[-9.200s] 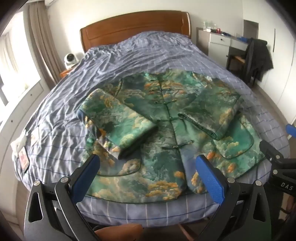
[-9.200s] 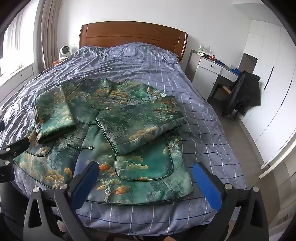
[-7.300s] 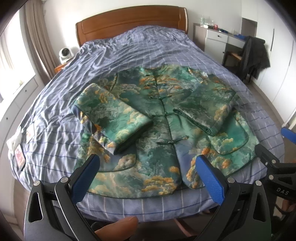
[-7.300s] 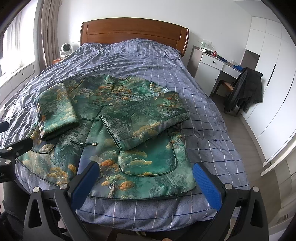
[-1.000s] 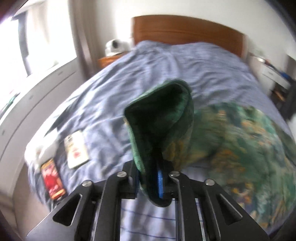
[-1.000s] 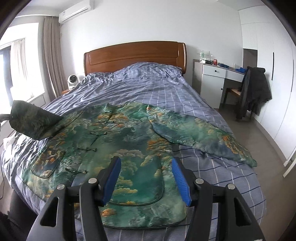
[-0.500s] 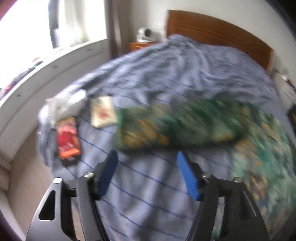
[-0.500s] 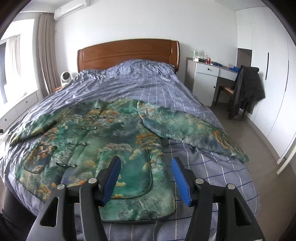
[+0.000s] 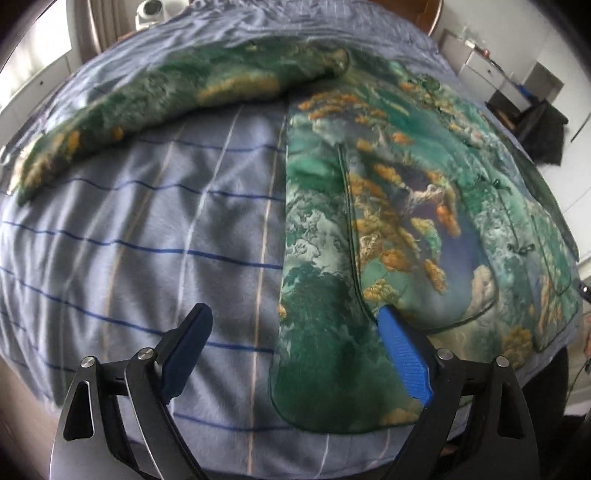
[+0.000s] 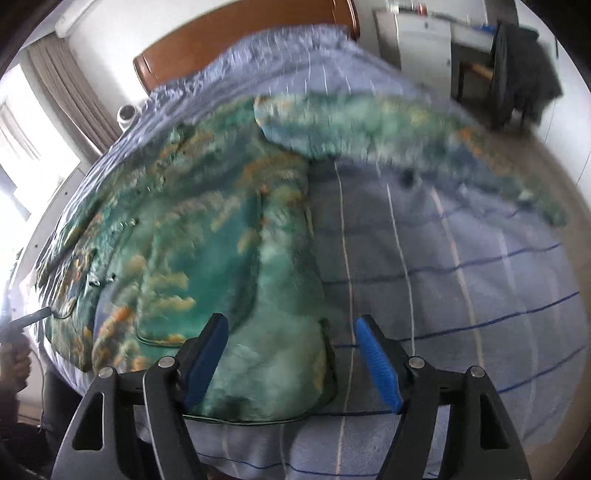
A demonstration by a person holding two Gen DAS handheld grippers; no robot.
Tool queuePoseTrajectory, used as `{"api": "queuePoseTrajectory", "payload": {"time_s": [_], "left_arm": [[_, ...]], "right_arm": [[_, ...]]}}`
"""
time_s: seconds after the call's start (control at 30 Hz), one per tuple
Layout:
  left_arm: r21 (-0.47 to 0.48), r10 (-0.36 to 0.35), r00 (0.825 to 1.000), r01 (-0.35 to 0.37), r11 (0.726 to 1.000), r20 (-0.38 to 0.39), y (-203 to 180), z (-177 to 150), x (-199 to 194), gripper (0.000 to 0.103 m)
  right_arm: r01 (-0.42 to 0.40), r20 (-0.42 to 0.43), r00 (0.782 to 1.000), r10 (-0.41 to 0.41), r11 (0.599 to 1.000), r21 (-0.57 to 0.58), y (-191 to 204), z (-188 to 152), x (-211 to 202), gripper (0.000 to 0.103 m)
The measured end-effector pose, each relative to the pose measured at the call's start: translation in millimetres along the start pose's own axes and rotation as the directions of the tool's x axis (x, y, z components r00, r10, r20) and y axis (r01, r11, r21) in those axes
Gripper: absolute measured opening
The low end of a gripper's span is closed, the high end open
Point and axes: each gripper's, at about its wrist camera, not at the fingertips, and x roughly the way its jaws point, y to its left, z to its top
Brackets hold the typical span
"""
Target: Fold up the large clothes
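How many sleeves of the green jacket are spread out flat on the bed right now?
2: one sleeve stretches out left of the jacket body, the other sleeve reaches out on the right side. None looks folded or hidden.

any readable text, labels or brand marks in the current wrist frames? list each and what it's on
None readable in either view.
The green patterned jacket carries only woven pattern, no label showing.
The striped bedspread has no print.
The left claw and right claw show no markings.
Small items on the white desk are too small and blurred to read.
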Motion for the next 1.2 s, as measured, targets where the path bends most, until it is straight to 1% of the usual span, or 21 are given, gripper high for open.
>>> {"api": "queuePoseTrajectory", "payload": {"time_s": [0.07,0.1,0.13,0.17,0.2,0.23,0.27,0.3,0.37,0.57,0.73,0.83,0.9,0.93,0.97,1.0,1.03,1.07,1.1,1.17,1.2], "left_arm": [[-0.007,-0.036,0.999,0.036,0.999,-0.02,-1.7,0.2,8.9,0.094],[-0.011,-0.06,0.998,0.059,0.998,-0.022,-2.6,0.4,11.4,0.086],[-0.007,-0.09,0.995,0.09,0.996,-0.033,-5.7,0.3,13.4,0.077],[-0.004,-0.116,0.992,0.116,0.993,-0.048,-7.9,0.4,15.1,0.054],[-0.003,-0.132,0.99,0.132,0.991,-0.057,-12.6,1.1,16.6,0.036],[0.01,-0.132,0.99,0.133,0.991,-0.054,-17.6,1.9,15.1,0.028],[0.03,-0.123,0.991,0.125,0.992,-0.05,-21.1,1.9,13.2,0.02],[0.049,-0.113,0.993,0.115,0.992,-0.045,-25.5,2.5,11.5,0.016],[0.081,-0.095,0.995,0.097,0.992,-0.034,-30.1,2.7,4.9,0.012],[0.082,-0.123,0.992,0.124,0.989,-0.015,-18.8,-5.4,-19.9,0.012],[0.111,-0.062,0.998,0.065,0.992,-0.027,-19.6,-24.9,-12.2,0.012],[0.109,-0.019,0.999,0.022,0.994,-0.031,-20.1,-22.5,1.8,0.018],[0.109,0.017,1.0,-0.014,0.994,-0.021,-23.1,-17.0,2.9,0.03],[0.116,0.039,0.999,-0.038,0.993,-0.002,-25.6,-14.8,-1.9,0.034],[0.123,0.044,0.999,-0.046,0.991,0.016,-28.9,-13.4,-6.9,0.043],[0.127,0.047,0.998,-0.051,0.991,0.036,-30.7,-11.8,-13.3,0.057],[0.127,0.055,0.995,-0.065,0.99,0.078,-33.2,-10.5,-25.8,0.066],[0.121,0.07,0.991,-0.084,0.989,0.114,-35.8,-6.5,-31.8,0.081],[0.111,0.086,0.984,-0.104,0.988,0.153,-38.3,-4.9,-41.4,0.093],[0.086,0.11,0.963,-0.135,0.987,0.247,-46.0,2.5,-61.2,0.101],[0.074,0.116,0.948,-0.144,0.987,0.297,-51.1,7.3,-69.5,0.101]], "right_arm": [[-0.045,-0.052,0.998,0.045,0.999,0.007,-6.1,-2.2,15.6,0.073],[-0.062,-0.07,0.996,0.063,0.998,0.014,-8.0,-4.0,21.7,0.073],[-0.092,-0.082,0.992,0.093,0.996,0.019,-9.0,-5.5,27.0,0.073],[-0.117,-0.09,0.989,0.119,0.993,0.021,-8.3,-6.5,29.7,0.071],[-0.139,-0.095,0.986,0.141,0.99,0.021,-6.6,-6.7,32.8,0.063],[-0.164,-0.106,0.981,0.165,0.986,0.017,-3.2,-6.3,35.3,0.036],[-0.167,-0.111,0.98,0.166,0.986,0.001,2.0,-5.8,35.3,0.019],[-0.15,-0.1,0.984,0.148,0.988,-0.017,5.7,-4.6,33.2,0.016],[-0.132,-0.086,0.988,0.127,0.99,-0.053,15.7,-3.0,25.0,0.013],[-0.144,-0.042,0.989,0.141,0.986,-0.078,25.2,-2.2,-14.0,0.012],[-0.128,-0.073,0.99,0.122,0.988,-0.089,28.6,-22.5,-22.2,0.012],[-0.098,-0.092,0.992,0.092,0.993,-0.069,19.7,-34.4,-10.1,0.012],[-0.076,-0.089,0.993,0.071,0.996,-0.049,14.7,-33.1,3.4,0.014],[-0.066,-0.085,0.994,0.062,0.997,-0.046,13.9,-32.6,7.1,0.019],[-0.052,-0.08,0.996,0.049,0.998,-0.04,13.3,-31.3,7.8,0.026],[-0.043,-0.076,0.996,0.04,0.998,-0.034,12.4,-28.8,7.6,0.034],[-0.028,-0.07,0.997,0.026,0.999,-0.026,8.6,-28.1,4.5,0.05],[-0.012,-0.058,0.998,0.011,1.0,-0.019,6.3,-25.6,-0.1,0.058],[0.004,-0.04,0.999,-0.005,1.0,-0.015,5.1,-24.5,-4.1,0.058],[0.057,0.001,0.998,-0.057,0.998,-0.013,-1.4,-23.2,-17.2,0.058],[0.092,0.031,0.995,-0.092,0.996,-0.016,-3.4,-19.0,-25.0,0.058]]}}
